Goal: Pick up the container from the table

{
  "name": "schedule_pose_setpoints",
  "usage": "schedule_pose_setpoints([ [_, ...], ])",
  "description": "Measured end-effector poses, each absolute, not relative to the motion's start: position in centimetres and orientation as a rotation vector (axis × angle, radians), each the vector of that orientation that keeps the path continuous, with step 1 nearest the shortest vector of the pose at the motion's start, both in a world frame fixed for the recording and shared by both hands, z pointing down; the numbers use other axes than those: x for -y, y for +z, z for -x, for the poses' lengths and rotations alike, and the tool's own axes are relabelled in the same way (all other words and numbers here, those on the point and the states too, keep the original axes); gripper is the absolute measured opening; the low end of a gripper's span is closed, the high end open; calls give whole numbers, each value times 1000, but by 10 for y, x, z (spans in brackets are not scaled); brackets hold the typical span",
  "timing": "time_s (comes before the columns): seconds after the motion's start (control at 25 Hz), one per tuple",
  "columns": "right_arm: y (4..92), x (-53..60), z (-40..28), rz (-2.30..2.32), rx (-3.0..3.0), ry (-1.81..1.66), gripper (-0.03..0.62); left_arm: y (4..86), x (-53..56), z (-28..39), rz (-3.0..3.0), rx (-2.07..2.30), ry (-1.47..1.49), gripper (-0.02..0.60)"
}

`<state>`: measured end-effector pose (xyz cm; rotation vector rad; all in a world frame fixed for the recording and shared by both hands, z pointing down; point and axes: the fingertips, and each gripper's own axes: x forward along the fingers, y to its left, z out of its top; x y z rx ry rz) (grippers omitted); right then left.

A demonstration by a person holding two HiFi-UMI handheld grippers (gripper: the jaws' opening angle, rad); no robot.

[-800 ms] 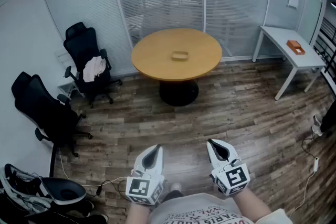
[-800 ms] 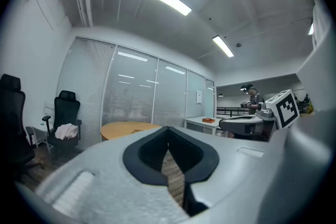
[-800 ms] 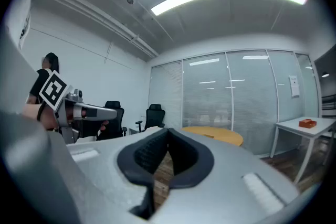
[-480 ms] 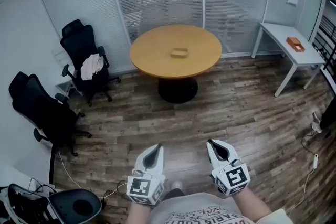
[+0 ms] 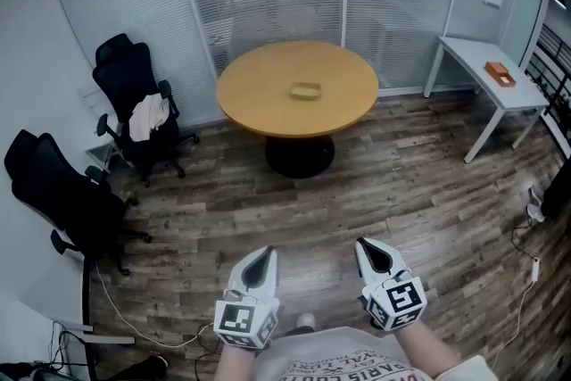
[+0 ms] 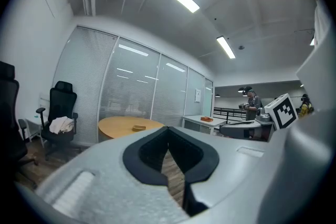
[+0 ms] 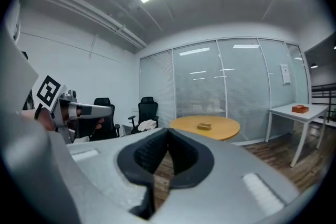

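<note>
A small tan container (image 5: 305, 90) sits near the middle of a round wooden table (image 5: 259, 98) across the room, far ahead of both grippers. It also shows as a small block in the left gripper view, container (image 6: 138, 127), and in the right gripper view, container (image 7: 204, 126). My left gripper (image 5: 262, 255) and right gripper (image 5: 368, 246) are held side by side low over the wood floor, both pointing toward the table. Each one has its jaws closed tip to tip with nothing between them: left gripper (image 6: 168, 129), right gripper (image 7: 168, 131).
Two black office chairs (image 5: 134, 103) (image 5: 62, 192) stand at the left, one with a cloth on it. A white desk (image 5: 526, 103) with an orange box (image 5: 500, 73) is at the right. Blinds on glass walls close the back. Cables lie on the floor (image 5: 134, 330).
The view has moved forward a little: the chairs and clutter at the left have slid toward the lower left corner. Both grippers keep their place and stay shut.
</note>
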<state>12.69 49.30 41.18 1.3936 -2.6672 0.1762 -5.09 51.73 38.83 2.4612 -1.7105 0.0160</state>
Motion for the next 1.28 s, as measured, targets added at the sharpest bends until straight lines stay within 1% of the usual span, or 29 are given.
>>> schedule_pose_setpoints([
  [0.4, 428, -435, -76, -1460, 2619, 225, 3, 399, -466, 106, -2465, 1674, 15, 6],
  [0.76, 442, -361, -63, -1439, 2618, 264, 3, 412, -405, 127, -2406, 1731, 29, 6],
  [1.0, 449, -273, -66, -1390, 2645, 289, 3, 418, -327, 119, -2374, 1774, 59, 6],
  [1.28, 438, -144, -80, -1332, 2673, 257, 3, 406, -199, 108, -2330, 1839, 35, 6],
])
